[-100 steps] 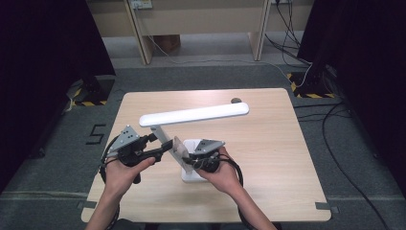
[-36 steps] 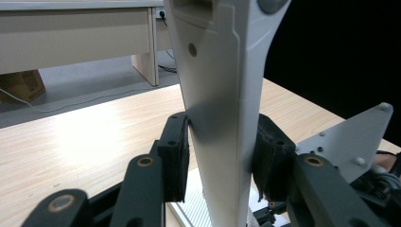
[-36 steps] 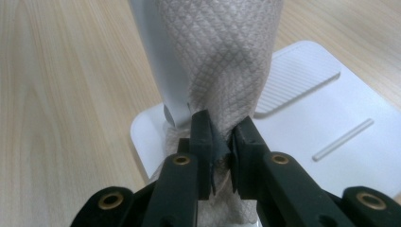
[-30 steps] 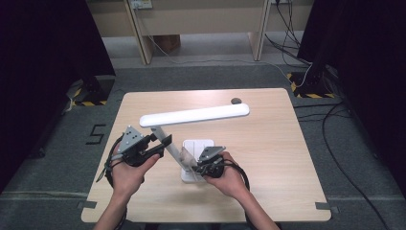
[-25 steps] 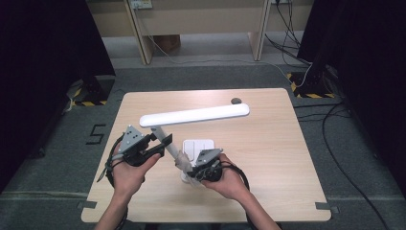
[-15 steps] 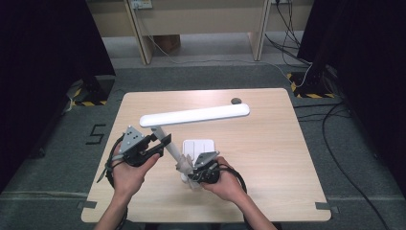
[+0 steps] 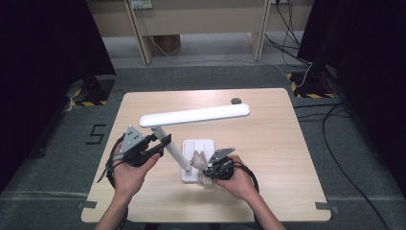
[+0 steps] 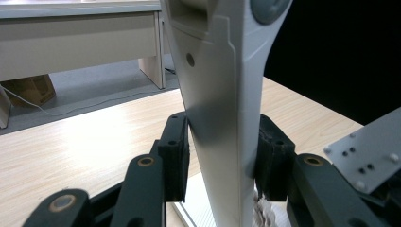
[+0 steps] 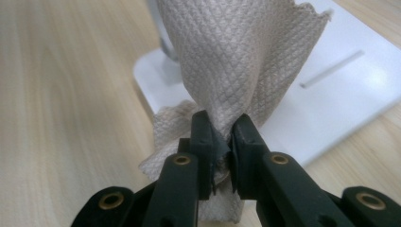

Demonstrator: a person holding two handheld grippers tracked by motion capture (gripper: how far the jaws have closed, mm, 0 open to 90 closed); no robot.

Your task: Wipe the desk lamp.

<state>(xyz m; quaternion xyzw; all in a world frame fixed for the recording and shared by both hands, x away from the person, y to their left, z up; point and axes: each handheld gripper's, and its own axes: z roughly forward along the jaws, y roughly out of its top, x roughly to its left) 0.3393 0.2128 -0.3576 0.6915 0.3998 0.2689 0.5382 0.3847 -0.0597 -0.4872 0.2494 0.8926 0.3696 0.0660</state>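
Note:
A white desk lamp stands on the table, with a long head, a slanted arm and a flat base. My left gripper has just been closing its jaws, and they are now shut on the arm. In the left gripper view both pads press the arm. My right gripper is shut on a crumpled beige paper towel at the base's near edge. In the right gripper view the towel rises from the jaws in front of the white base.
A small dark round object lies near the far edge of the wooden table. Cables trail over the floor at the right. Wooden furniture legs stand beyond the table.
My right gripper has slid with the towel toward the near left part of the lamp base and sunk a little. The left hand has stayed at the lamp arm.

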